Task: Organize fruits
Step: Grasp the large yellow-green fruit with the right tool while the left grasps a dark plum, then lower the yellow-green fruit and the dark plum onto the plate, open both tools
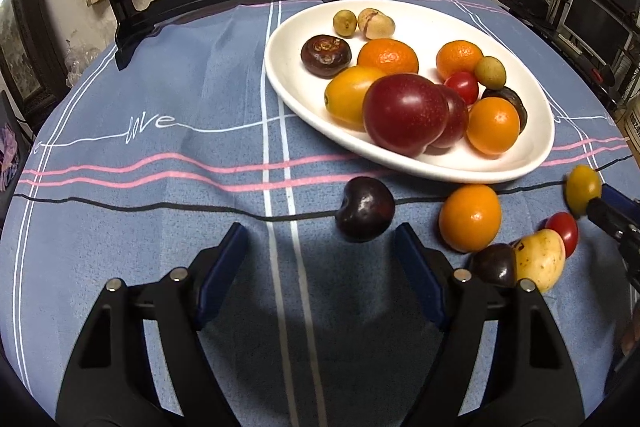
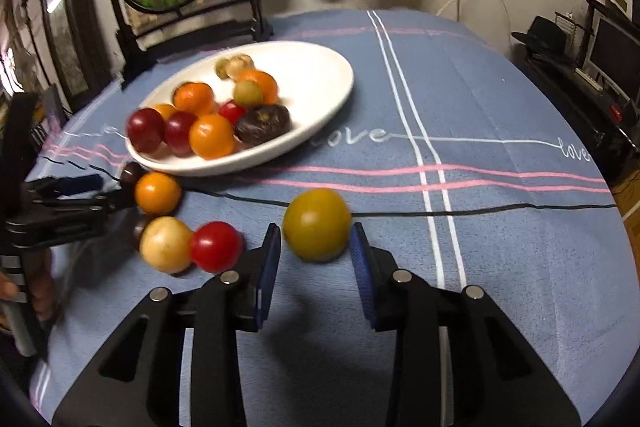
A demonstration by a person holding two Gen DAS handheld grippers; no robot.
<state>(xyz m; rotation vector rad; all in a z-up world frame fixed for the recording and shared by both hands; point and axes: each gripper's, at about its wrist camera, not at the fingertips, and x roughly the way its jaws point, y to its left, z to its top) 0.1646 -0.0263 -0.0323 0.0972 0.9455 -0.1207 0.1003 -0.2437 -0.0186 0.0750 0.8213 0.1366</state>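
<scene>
1. Right gripper [image 2: 314, 247] brackets the yellow fruit [image 2: 317, 223] at centre frame, pads just beside its flanks; whether they actually pinch it, I cannot tell.
2. Left gripper [image 1: 320, 247] is spread wide and empty; the dark cherry [image 1: 365, 207] lies just ahead, toward its right finger.
3. Plate [image 2: 320, 67] sits up and left of the right gripper, so I'd guess the fruit travels that way.
</scene>
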